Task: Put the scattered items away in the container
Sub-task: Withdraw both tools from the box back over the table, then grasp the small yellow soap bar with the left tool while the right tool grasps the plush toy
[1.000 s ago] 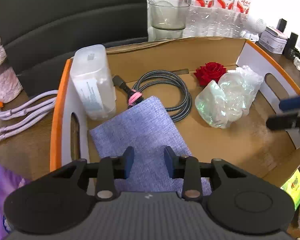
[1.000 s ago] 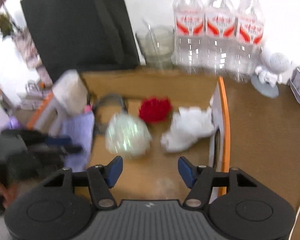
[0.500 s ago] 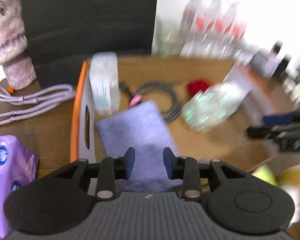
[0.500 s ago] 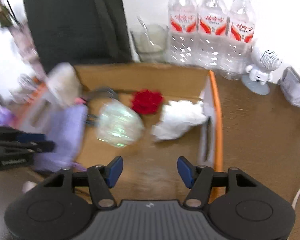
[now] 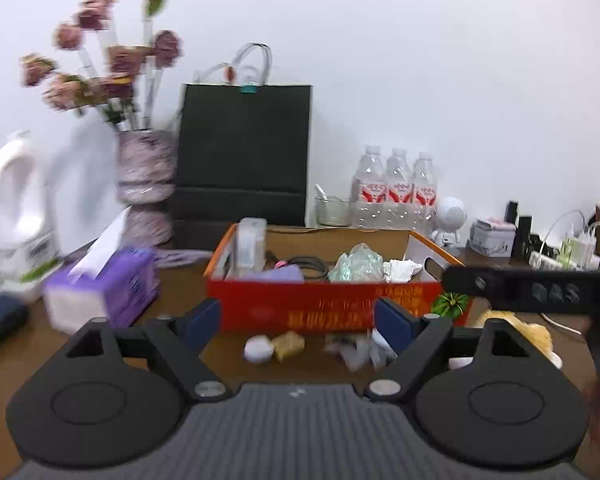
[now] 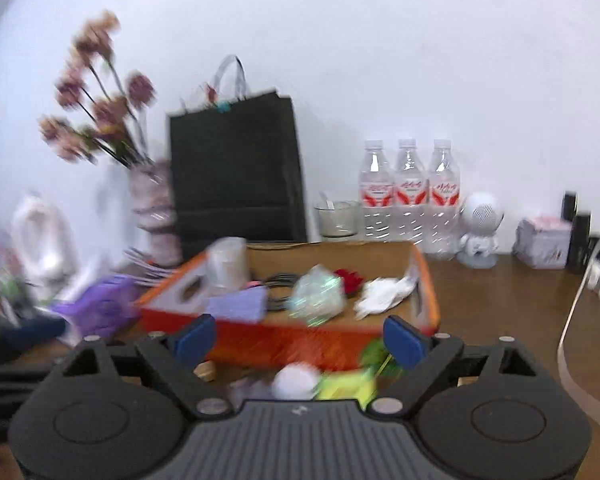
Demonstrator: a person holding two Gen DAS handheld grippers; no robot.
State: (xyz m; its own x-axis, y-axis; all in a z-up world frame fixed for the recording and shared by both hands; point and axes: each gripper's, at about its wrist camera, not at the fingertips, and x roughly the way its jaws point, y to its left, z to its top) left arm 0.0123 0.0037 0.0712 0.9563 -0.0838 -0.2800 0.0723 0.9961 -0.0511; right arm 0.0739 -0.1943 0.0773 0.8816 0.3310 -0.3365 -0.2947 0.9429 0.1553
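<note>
Brown wooden counter (image 5: 28, 360) against a plain white wall (image 5: 420, 80).
We hold both tools wide, jaws just opened, nothing between; orange cardboard box (image 5: 320, 308) ahead, black paper bag (image 5: 244, 160) behind.

We take the cardboard box (image 5: 332, 312) as landmark; behind it stand a paper bag (image 5: 244, 156) and three water bottles (image 5: 396, 188); left of it sits a tissue pack (image 5: 104, 288); before it lie scattered small items (image 5: 276, 346); inside it rest a cable (image 5: 306, 264) and cloth (image 5: 282, 276).
</note>
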